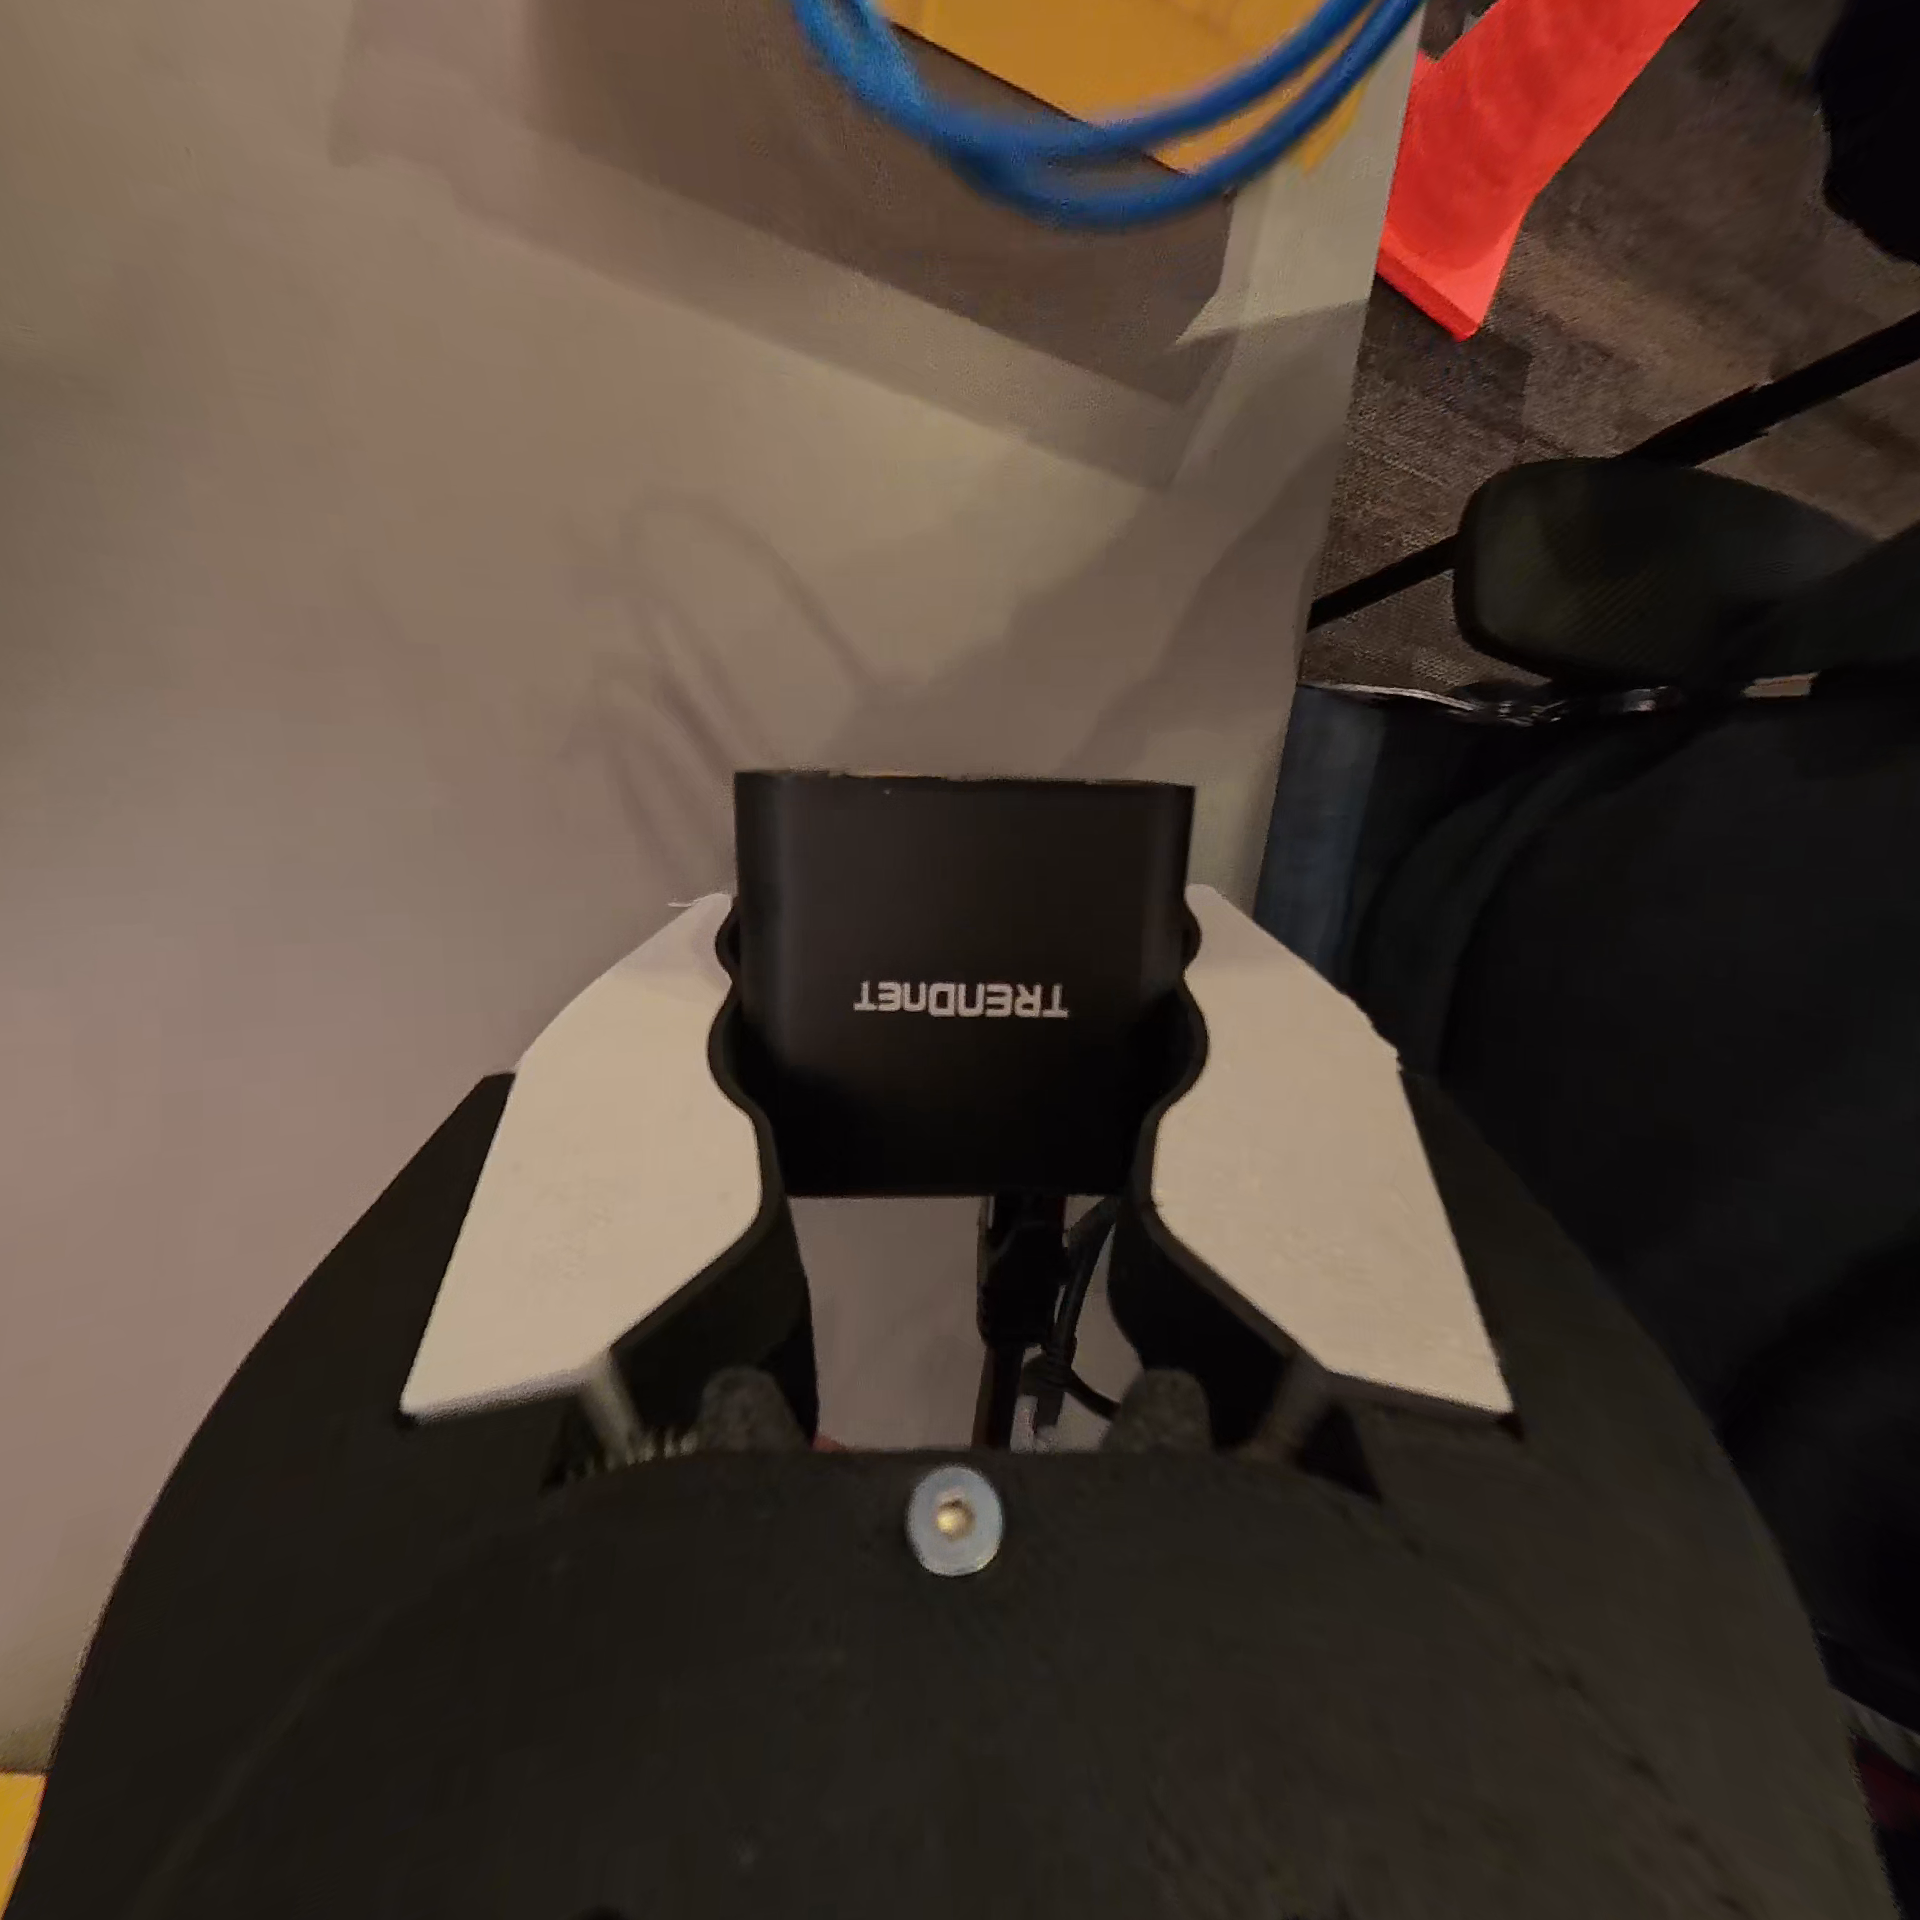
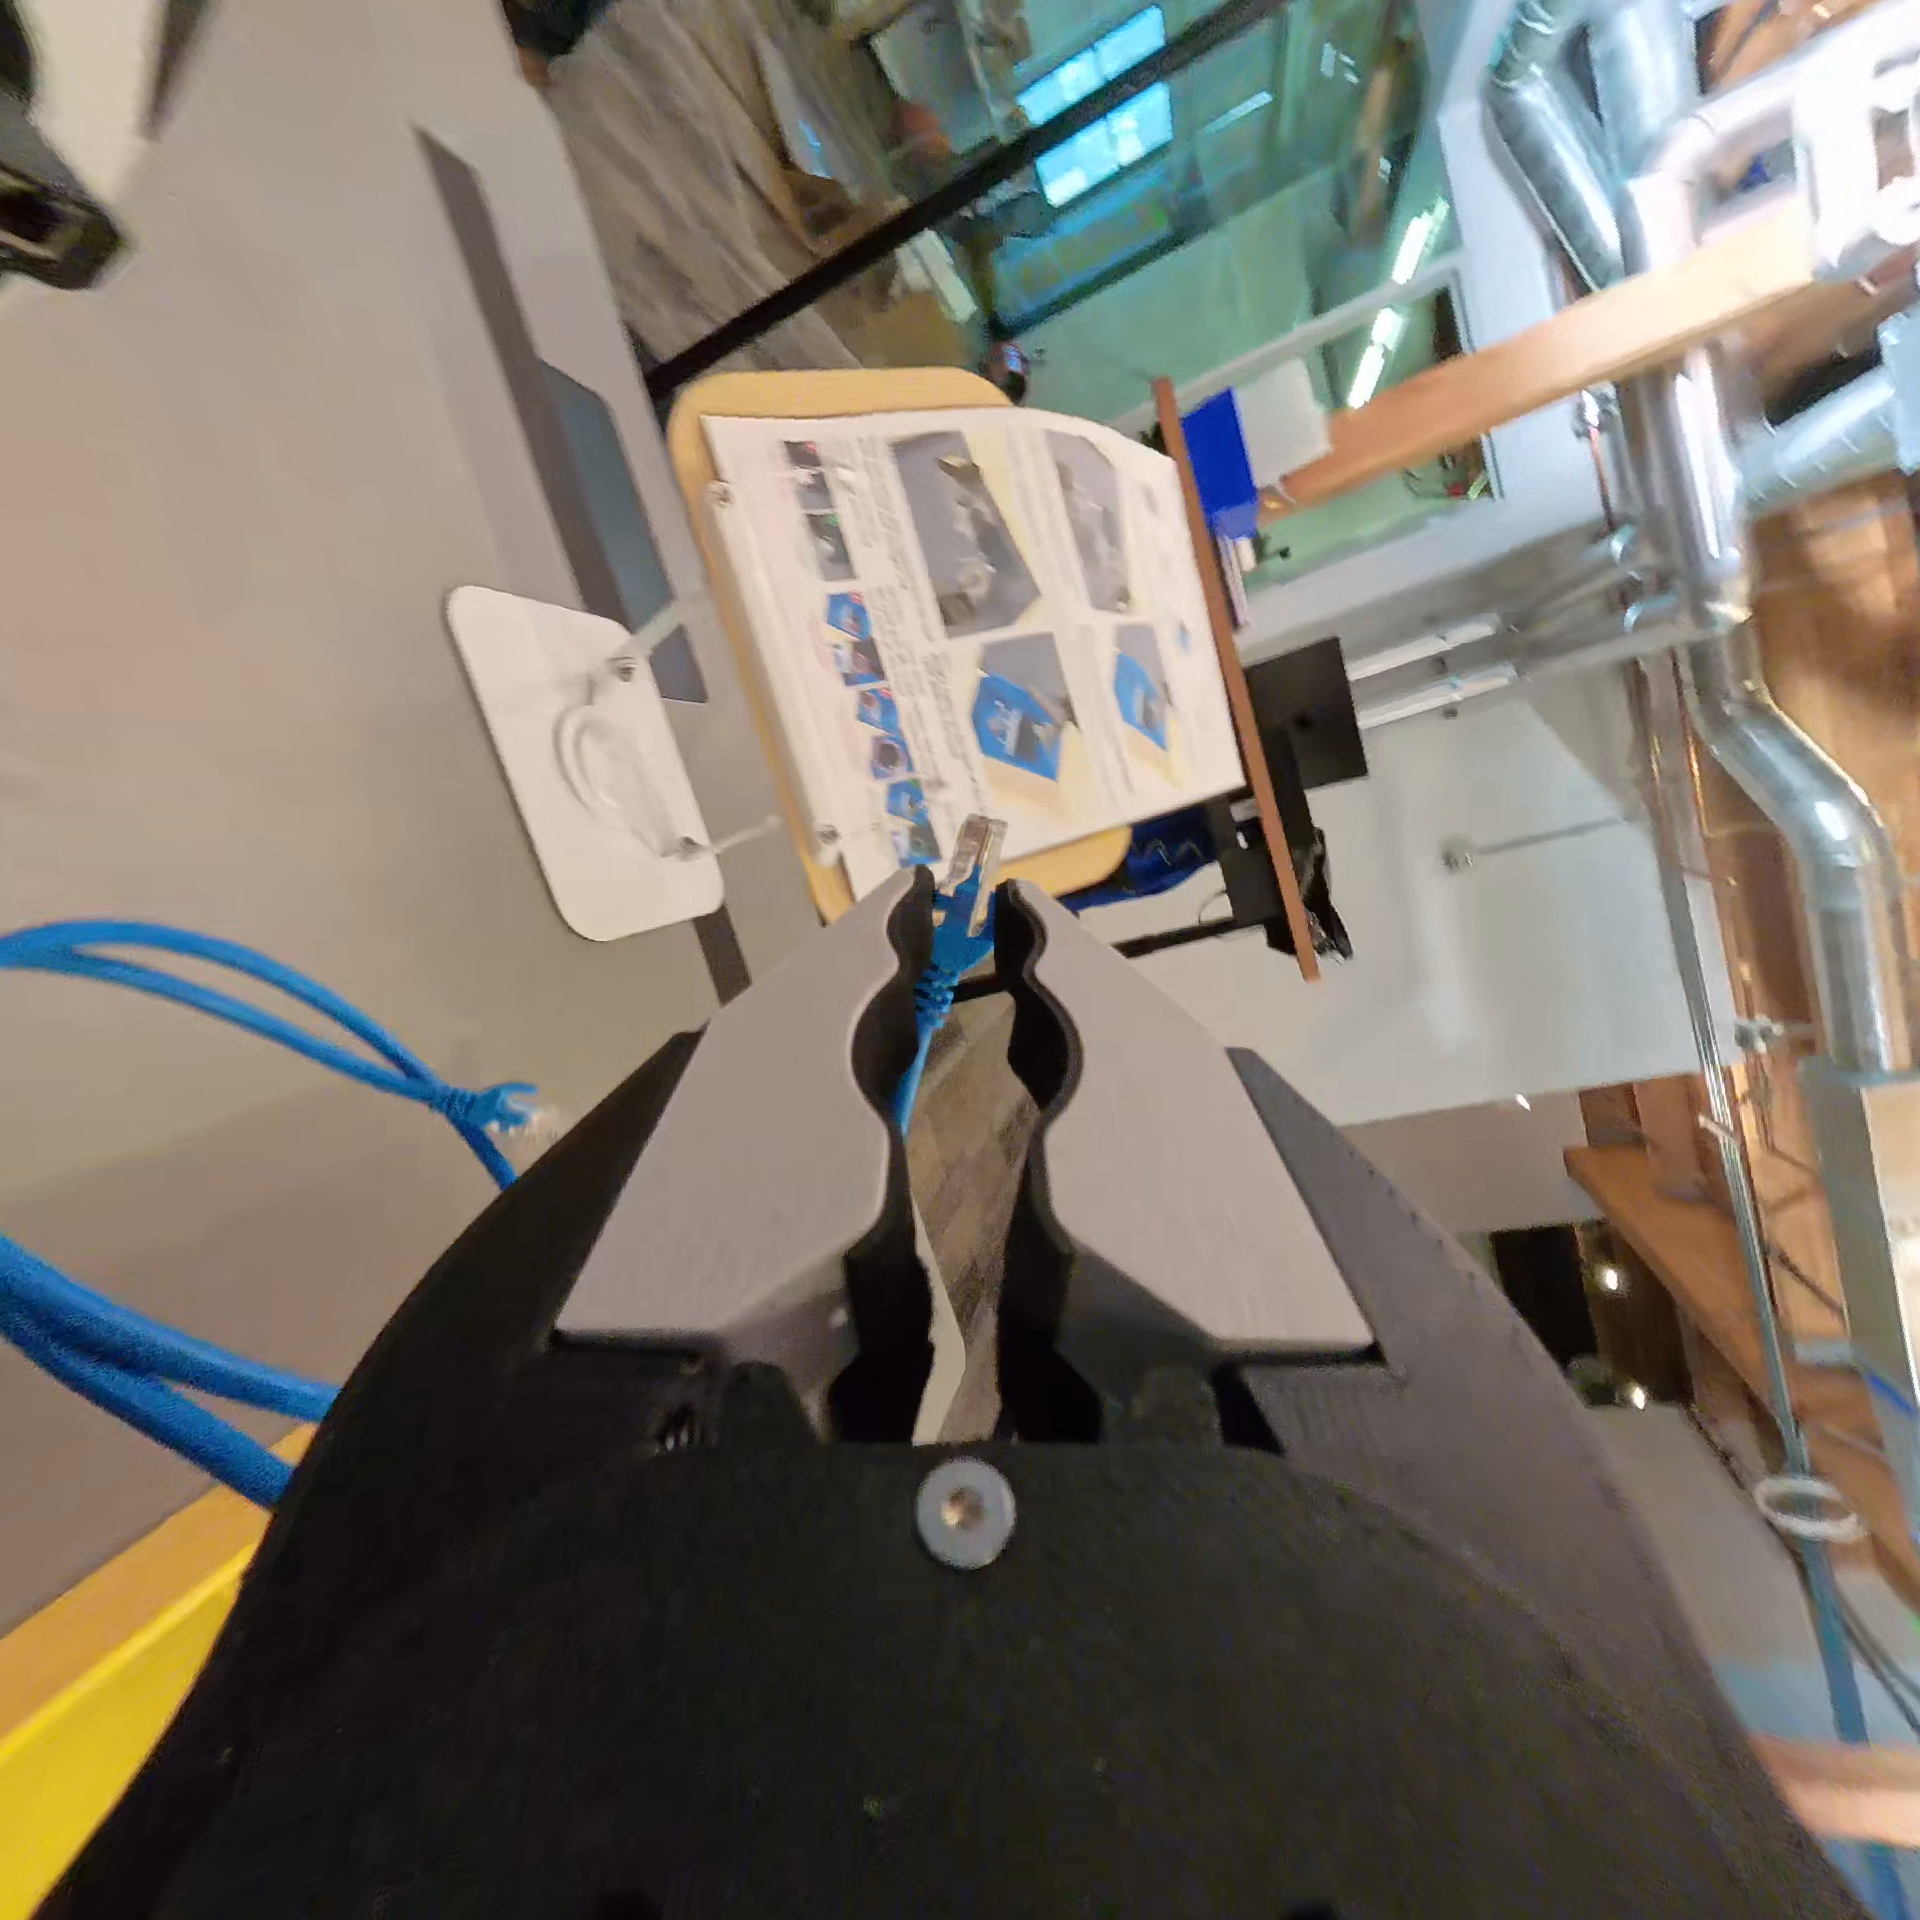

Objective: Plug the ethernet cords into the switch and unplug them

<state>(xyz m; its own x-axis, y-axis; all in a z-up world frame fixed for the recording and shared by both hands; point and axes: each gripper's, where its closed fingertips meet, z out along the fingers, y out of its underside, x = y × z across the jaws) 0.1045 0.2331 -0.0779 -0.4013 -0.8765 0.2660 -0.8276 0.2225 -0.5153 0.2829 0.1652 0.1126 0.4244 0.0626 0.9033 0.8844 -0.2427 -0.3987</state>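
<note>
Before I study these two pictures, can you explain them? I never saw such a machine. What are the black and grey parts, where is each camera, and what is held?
There is no robot: a person holds one hand-held gripper in each hand, with a camera on each that looks forward along its jaws. In the left wrist view, the left gripper is shut on a black switch over a pale table. In the right wrist view, the right gripper pinches a blue ethernet cord near its clear plug. More blue cords lie on the table, beside a white stand bearing a printed sheet.
</note>
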